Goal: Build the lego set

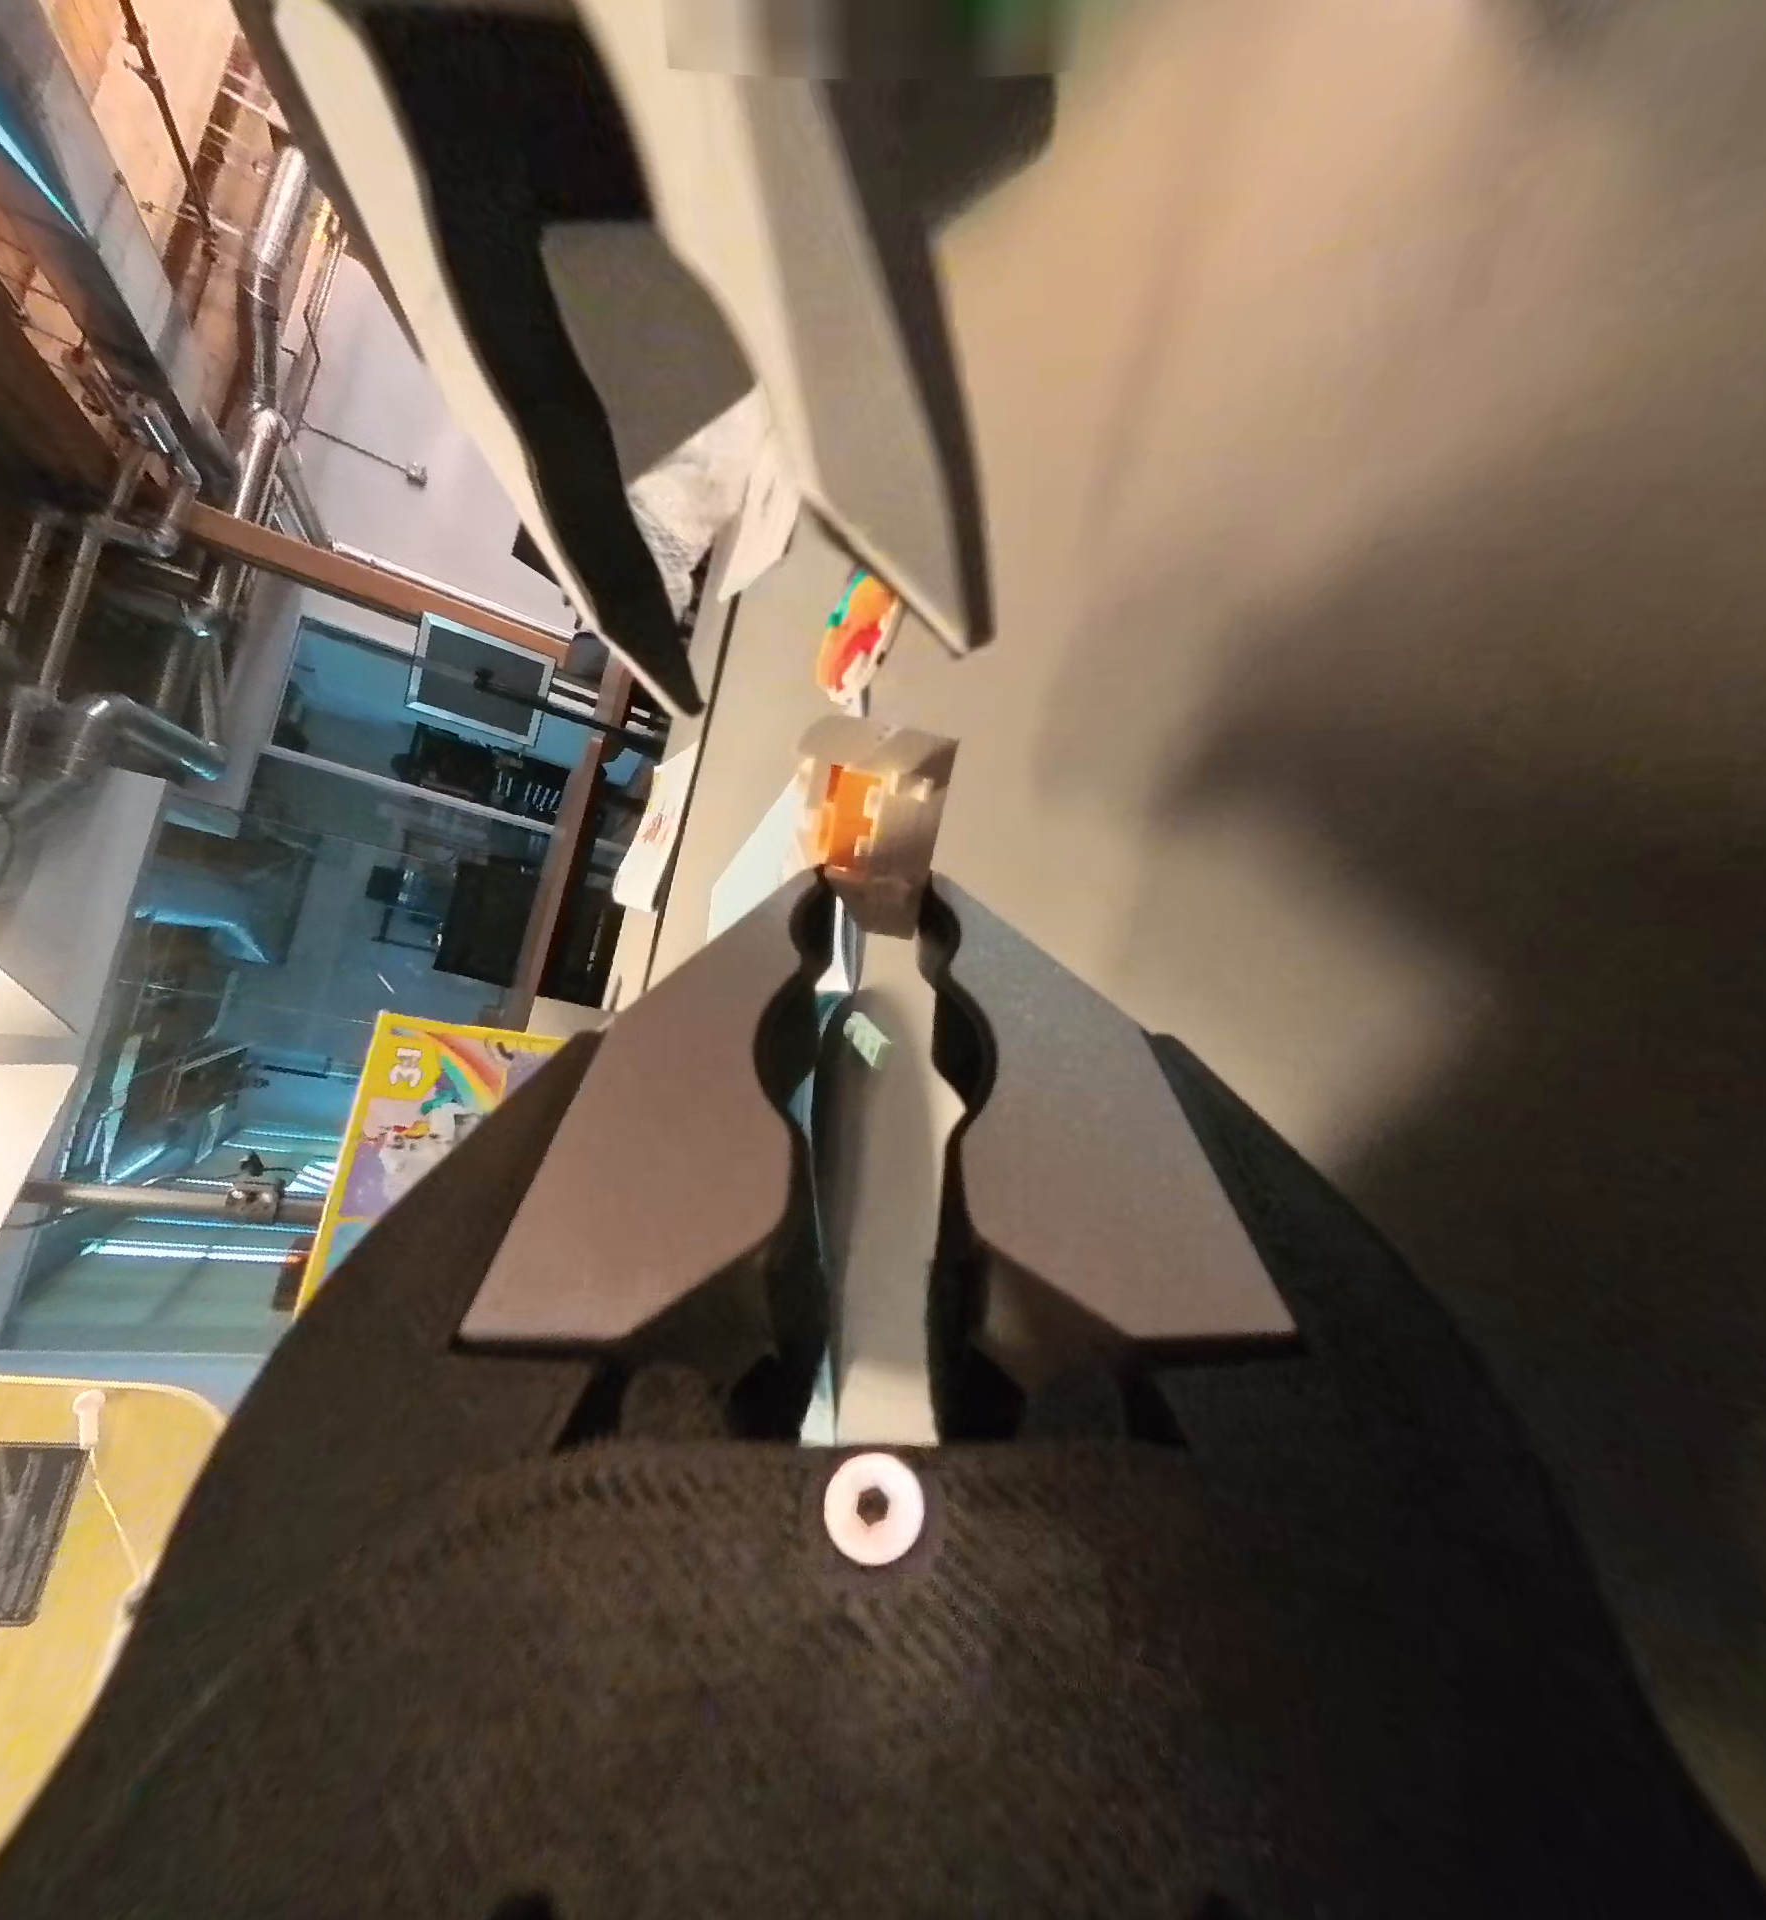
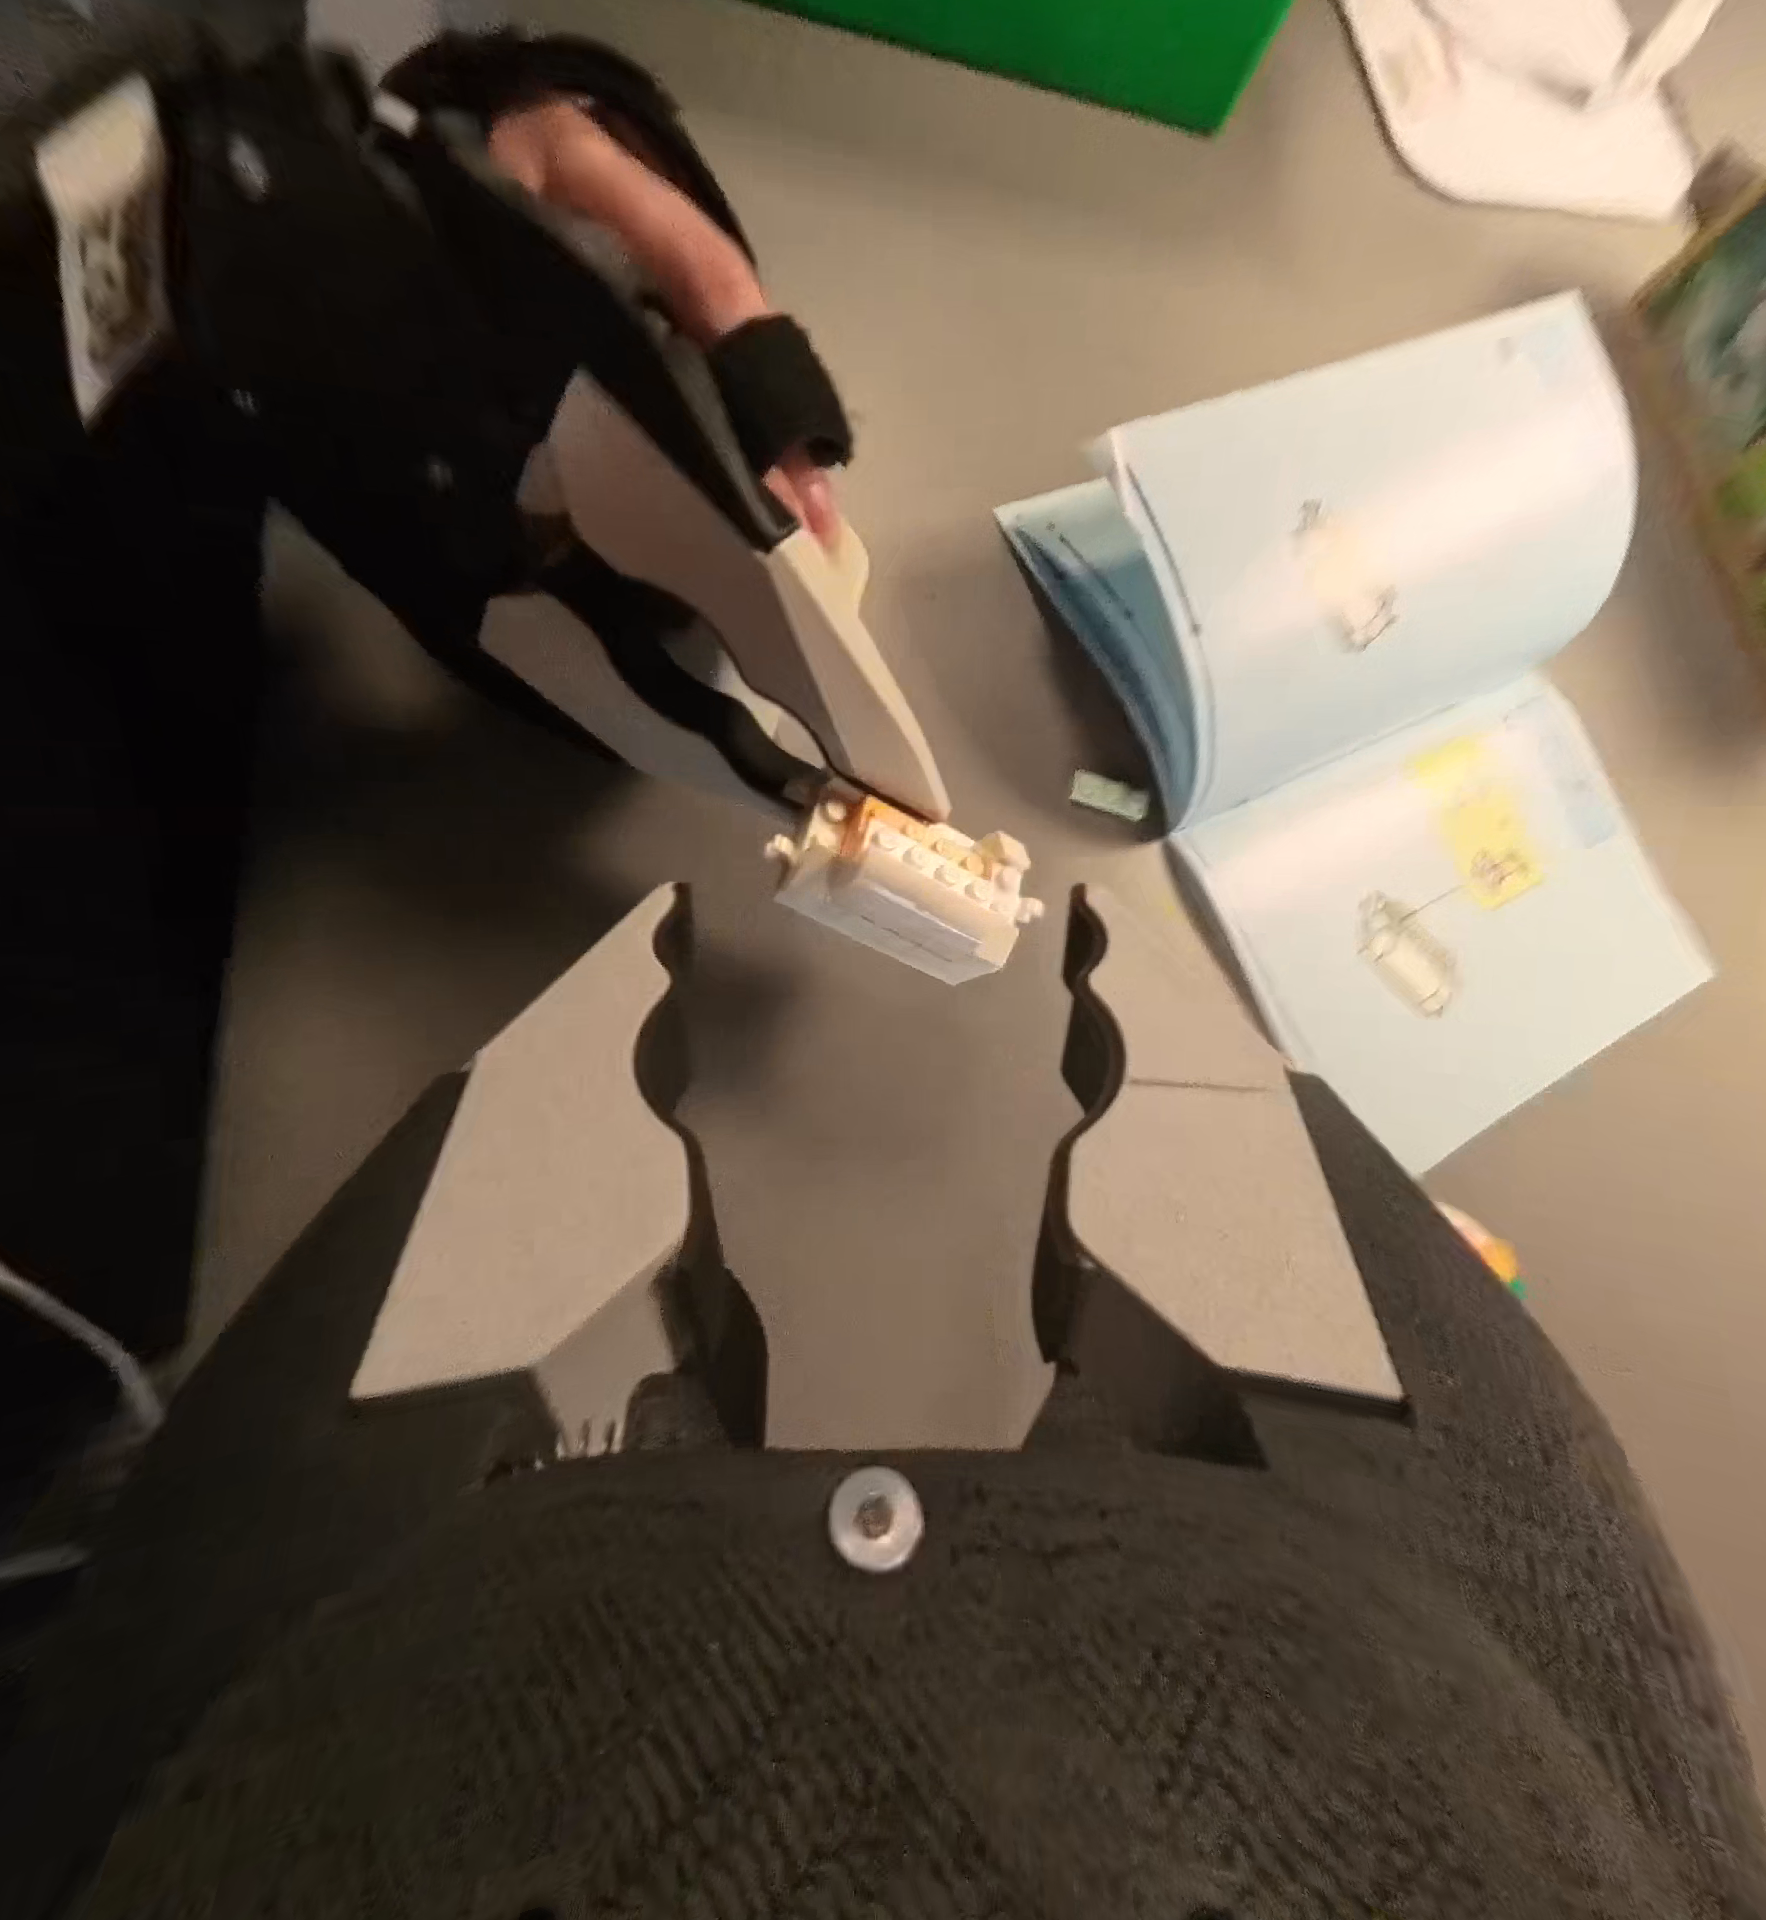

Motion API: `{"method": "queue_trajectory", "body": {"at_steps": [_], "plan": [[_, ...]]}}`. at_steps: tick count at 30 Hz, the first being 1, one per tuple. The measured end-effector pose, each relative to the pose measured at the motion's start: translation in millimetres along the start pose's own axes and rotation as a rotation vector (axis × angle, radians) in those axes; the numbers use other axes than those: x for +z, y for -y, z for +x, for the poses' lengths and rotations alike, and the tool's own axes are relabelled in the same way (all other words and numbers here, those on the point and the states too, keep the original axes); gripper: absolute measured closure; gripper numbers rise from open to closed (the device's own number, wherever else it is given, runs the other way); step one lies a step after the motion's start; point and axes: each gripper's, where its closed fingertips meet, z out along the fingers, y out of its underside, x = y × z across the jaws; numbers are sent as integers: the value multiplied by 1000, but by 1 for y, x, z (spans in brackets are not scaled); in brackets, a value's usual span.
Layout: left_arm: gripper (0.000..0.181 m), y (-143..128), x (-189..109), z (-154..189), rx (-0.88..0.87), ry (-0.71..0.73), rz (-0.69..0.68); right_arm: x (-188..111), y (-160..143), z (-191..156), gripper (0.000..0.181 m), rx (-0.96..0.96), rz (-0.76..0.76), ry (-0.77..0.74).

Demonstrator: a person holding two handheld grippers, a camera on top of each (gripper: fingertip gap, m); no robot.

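Over grey table, white build pinched aloft by left gripper, right gripper spread empty; next, likely regrasp per booklet.

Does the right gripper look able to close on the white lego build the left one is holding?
Probably yes: the right gripper is open, the white lego build sits just beyond it, nothing between; the left gripper pinches only its far end.

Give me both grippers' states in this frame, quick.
Left gripper: shut on the white lego assembly, held above the table.
Right gripper: open, holding nothing, facing the assembly.
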Motion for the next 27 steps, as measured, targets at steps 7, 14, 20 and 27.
{"method": "queue_trajectory", "body": {"at_steps": [7, 14, 20, 27], "plan": [[167, 2, -1, -3, -64, -11, 20, 19, -14, 7, 114, -594, -116, -331], [167, 5, -2, 1, -81, -38, 33, 27, -11, 13, 154, -737, -132, -438], [167, 6, -3, 0, -123, -53, 45, 26, -11, 14, 155, -789, -161, -472], [167, 4, -3, 0, -123, -58, 34, 28, -10, 16, 157, -863, -203, -500]]}}
